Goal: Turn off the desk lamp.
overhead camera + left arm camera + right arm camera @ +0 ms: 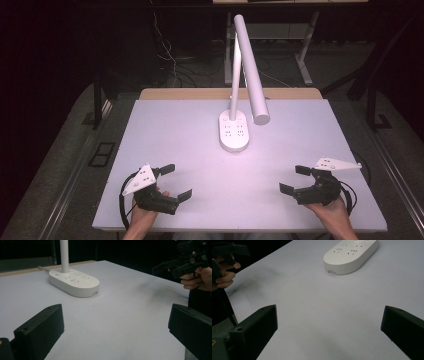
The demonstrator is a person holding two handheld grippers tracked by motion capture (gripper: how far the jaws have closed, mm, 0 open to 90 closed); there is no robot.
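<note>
The left gripper (177, 181) hovered near the table's (300, 130) near-left edge with its jaws spread wide and nothing between them, and the right gripper (292, 179) (held the same way at the near right) was likewise wide open and empty, touching nothing. Between and beyond them, well apart from both, stood the white desk lamp (235, 131) toward the far middle of the table: an oval base with small socket markings on top, an upright post rising from its far end, and a long tubular head slanting down to the right.
</note>
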